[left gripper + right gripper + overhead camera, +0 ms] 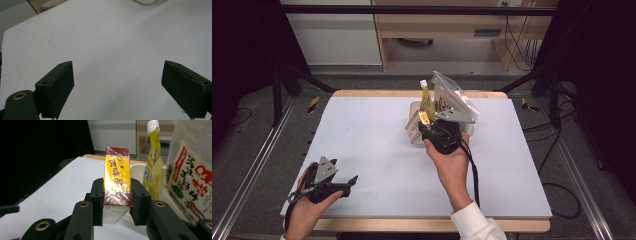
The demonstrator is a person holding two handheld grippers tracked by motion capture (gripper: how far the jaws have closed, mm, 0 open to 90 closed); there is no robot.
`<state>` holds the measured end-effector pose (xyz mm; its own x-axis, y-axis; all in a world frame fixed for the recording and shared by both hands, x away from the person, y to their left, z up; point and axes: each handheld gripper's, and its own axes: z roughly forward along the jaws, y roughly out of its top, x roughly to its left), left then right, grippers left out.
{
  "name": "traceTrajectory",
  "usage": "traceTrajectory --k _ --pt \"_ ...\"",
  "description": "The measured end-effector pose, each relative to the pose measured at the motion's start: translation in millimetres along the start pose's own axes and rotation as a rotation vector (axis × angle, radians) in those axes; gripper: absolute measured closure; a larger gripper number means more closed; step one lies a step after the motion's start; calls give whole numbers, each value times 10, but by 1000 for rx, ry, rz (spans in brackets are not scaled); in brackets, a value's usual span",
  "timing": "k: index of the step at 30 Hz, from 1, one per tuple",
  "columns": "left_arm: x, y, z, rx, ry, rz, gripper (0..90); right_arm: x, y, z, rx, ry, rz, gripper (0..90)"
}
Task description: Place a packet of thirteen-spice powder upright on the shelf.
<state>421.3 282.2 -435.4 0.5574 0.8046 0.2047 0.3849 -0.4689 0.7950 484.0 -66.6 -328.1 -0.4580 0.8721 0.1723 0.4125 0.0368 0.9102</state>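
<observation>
Two jaws of the right gripper (117,202) are pinching the yellow-red box (117,180) mid-frame, needing a steady hold near the cream container (416,125); left gripper (117,85) is idling spread, lower left over the desk (362,140).

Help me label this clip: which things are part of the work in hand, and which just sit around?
In the job:
right gripper, shut on the yellow-and-red box
cream container beside it, holding the yellow pouch and clear printed bag

Lying about:
left gripper, open over the bare table
</observation>
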Motion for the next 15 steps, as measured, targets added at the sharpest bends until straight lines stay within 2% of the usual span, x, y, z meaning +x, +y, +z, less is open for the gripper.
traceTrajectory --k 15 --pt "-2 -2 4 15 1 4 110 -37 112 68 -28 -62 16 679"
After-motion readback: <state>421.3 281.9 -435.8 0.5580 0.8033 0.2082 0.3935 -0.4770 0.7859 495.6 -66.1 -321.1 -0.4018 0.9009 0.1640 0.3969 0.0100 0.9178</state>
